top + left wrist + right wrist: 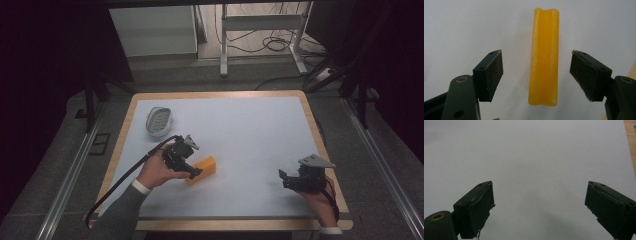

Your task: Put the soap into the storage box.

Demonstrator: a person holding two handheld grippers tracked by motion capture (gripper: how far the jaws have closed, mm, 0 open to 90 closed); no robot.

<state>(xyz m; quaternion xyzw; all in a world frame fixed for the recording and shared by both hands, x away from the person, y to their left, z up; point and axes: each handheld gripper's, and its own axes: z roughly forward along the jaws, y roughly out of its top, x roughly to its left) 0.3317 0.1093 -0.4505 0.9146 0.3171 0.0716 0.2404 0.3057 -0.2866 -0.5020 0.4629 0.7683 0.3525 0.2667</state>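
While the left gripper (192, 172) straddles a yellow block (204, 168), jaws apart, the right gripper (283, 179) hovers spread over bare table (250, 130).
From the left gripper view, the block (544, 57) stands clear of both pads (495, 72); the high view adds a white dish (159, 120) far left.

Glossy, waxy-smooth orange block (544, 57), matt white tabletop (250, 130) with wood edge, matt black tool pads (489, 75)

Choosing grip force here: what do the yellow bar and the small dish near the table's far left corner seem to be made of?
The yellow bar looks like soap or wax: a matte, faintly translucent surface with soft rounded edges and pale scuffs. The dish appears to be light grey moulded plastic with ribbed slots, though it is too small to be sure.
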